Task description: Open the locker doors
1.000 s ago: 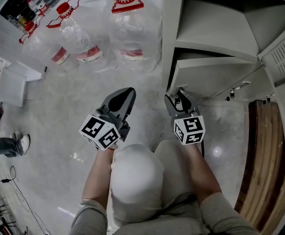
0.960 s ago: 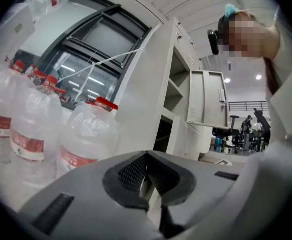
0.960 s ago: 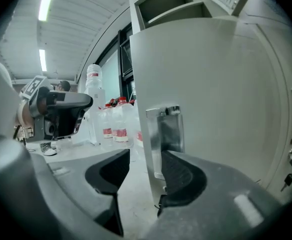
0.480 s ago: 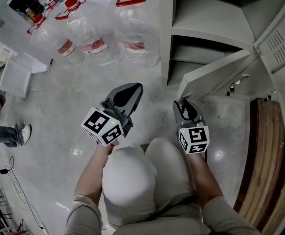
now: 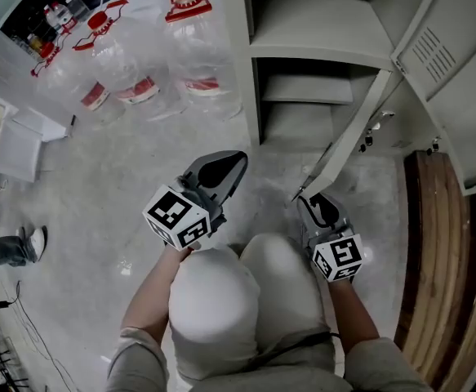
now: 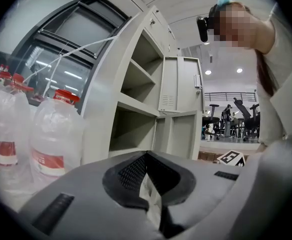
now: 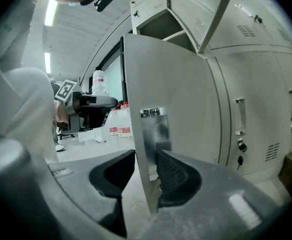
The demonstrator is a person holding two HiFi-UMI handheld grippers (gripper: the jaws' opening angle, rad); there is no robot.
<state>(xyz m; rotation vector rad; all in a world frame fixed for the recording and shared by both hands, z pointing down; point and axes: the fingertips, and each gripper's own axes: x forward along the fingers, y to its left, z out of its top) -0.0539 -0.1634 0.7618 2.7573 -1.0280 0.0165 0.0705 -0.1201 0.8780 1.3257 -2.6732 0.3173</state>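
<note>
The grey lockers (image 5: 319, 23) stand ahead of me, with their left compartments showing bare shelves. The lower locker door (image 5: 356, 129) is swung partly out. My right gripper (image 5: 309, 202) holds that door's free edge (image 7: 176, 84) below its metal latch plate (image 7: 153, 129). Its jaws have just been closing, and its pads (image 7: 173, 174) press the sheet from both sides. My left gripper (image 5: 239, 160) hovers over the floor to the left of the lockers, shut and empty. In the left gripper view its tips (image 6: 147, 154) meet on nothing.
An upper locker door (image 5: 446, 72) hangs open at the right. Large water bottles (image 5: 131, 64) with red caps stand on the floor left of the lockers. A wooden board (image 5: 442, 260) lies at the right, a white box (image 5: 17, 141) at the far left. My knees (image 5: 221, 300) are below the grippers.
The lower door has swung further out from the locker. My right gripper has come back toward me with its edge. My left gripper has drifted slightly right and nearer too.
</note>
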